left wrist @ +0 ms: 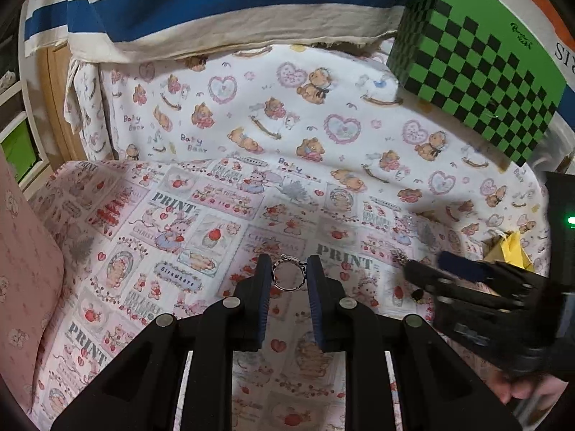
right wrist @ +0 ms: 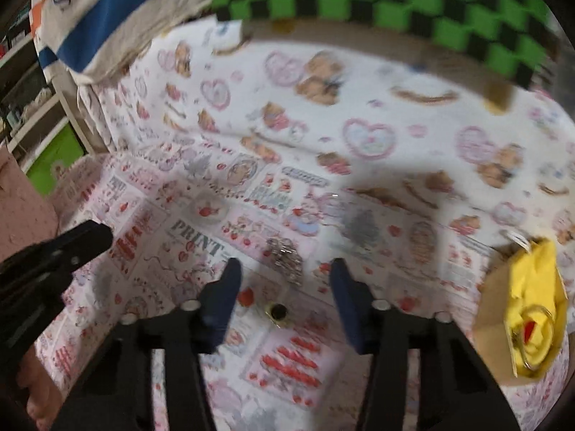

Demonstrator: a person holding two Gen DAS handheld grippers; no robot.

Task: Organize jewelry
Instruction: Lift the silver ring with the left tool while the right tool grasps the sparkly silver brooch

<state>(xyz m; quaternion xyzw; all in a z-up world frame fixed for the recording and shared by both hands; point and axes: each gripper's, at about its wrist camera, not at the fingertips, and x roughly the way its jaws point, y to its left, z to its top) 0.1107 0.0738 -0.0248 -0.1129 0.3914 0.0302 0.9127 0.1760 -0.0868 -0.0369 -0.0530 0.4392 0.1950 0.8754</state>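
Left gripper (left wrist: 288,277) narrowed onto a silver ring (left wrist: 289,273), blue pads (left wrist: 265,289) pressing its two outer edges, band standing roughly upright between them above the strawberry-print cloth (left wrist: 143,222). Cannot tell whether lifted clear of the cloth or just resting on it.

Right gripper (right wrist: 285,287) spread wide, nothing between its fingers (right wrist: 224,294). Straight ahead, a small heap of silver chain (right wrist: 285,253) lying on the cloth; nearer in, a small dark round piece with a gold rim (right wrist: 277,311), perhaps an earring or stud, too blurred to name.

Likely handling: ring light, hard and smooth, apt to twist or pop out if squeezed off-centre; best held across the band's width, as now. Chain limp and light, bound to slump and trail; better pinched at the thick of the heap than at a loose end. Small dark piece tiny and slippery, needing fingertips brought flat down either side.

Left gripper held low, pointing forward along the cloth toward the bear-print backdrop (left wrist: 287,107). Right gripper angled in from the right, tilted downward over the chain, frame smeared. Beyond, at the right, a yellow-lined box (right wrist: 532,309) with looped pieces inside, probably the destination; behind it, a green checkered box (left wrist: 478,61).
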